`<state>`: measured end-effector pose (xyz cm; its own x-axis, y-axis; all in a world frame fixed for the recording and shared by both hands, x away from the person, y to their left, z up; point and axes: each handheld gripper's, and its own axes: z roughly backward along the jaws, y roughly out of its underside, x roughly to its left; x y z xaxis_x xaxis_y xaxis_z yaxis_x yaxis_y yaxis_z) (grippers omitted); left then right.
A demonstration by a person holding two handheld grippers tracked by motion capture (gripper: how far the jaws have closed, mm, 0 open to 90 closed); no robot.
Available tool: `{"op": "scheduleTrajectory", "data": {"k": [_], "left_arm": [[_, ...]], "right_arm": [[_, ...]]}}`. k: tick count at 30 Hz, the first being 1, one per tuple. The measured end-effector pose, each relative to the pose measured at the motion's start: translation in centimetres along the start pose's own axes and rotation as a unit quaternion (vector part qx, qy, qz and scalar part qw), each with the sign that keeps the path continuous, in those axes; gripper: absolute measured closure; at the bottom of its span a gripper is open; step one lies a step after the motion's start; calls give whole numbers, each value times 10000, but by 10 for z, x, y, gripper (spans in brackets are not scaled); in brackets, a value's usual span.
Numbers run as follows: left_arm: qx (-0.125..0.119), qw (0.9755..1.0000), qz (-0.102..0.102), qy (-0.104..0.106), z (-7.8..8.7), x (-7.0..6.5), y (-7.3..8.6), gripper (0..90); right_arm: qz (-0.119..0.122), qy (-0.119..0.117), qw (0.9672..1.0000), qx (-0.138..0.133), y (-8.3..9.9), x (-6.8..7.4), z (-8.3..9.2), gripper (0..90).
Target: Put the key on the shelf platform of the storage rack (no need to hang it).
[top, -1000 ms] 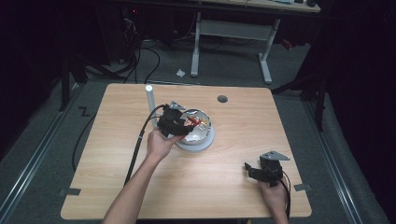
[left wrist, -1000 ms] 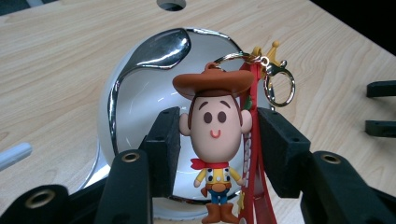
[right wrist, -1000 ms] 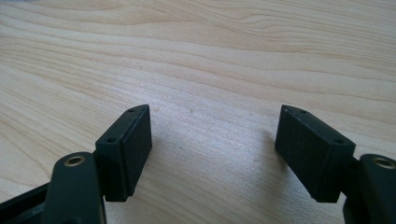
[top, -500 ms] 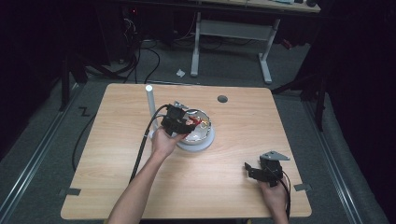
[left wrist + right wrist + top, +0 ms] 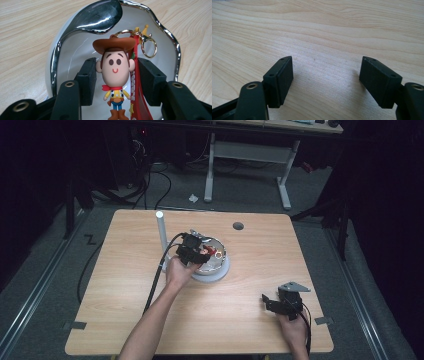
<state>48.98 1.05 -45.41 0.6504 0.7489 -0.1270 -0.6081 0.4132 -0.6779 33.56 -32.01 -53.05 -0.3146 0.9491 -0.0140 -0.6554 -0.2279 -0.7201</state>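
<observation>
Two hand-held grippers appear at one table [image 5: 125,270]. The left hand-held gripper [image 5: 115,72] reaches into a white dish with a chrome rim [image 5: 160,22], its jaws clamped on the head of a cowboy keychain figure [image 5: 115,72]; a pad sits against each side of the head. The figure hangs upright over the dish floor, with a red strap [image 5: 135,82] and a gold clasp ring [image 5: 149,47] just beside it. The right hand-held gripper [image 5: 327,80] rests apart from the dish on bare wood, jaws spread and empty. Judged by its look, the figure is light, rubbery and slightly yielding, so a grip across the broad head suits it best; the loose strap and ring will probably swing and could catch on the wavy rim.
</observation>
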Motion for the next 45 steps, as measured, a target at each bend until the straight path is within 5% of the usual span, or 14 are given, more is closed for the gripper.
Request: {"op": "scheduleTrajectory", "data": {"k": [13,18,32,45], "left_arm": [[135,9998,97,-76,-7,0,0,514],[17,9999,121,-72,-4,1,-1,493],[-437,9990,26,11,33,0,0,410],[-820,9965,133,54,75,11,18,408]], "right_arm": [[1,1,10000,0,0,0,0,275],[3,0,10000,0,0,0,0,275],[16,0,10000,-1,0,0,0,274],[19,-2,10000,5,0,0,0,274]]}}
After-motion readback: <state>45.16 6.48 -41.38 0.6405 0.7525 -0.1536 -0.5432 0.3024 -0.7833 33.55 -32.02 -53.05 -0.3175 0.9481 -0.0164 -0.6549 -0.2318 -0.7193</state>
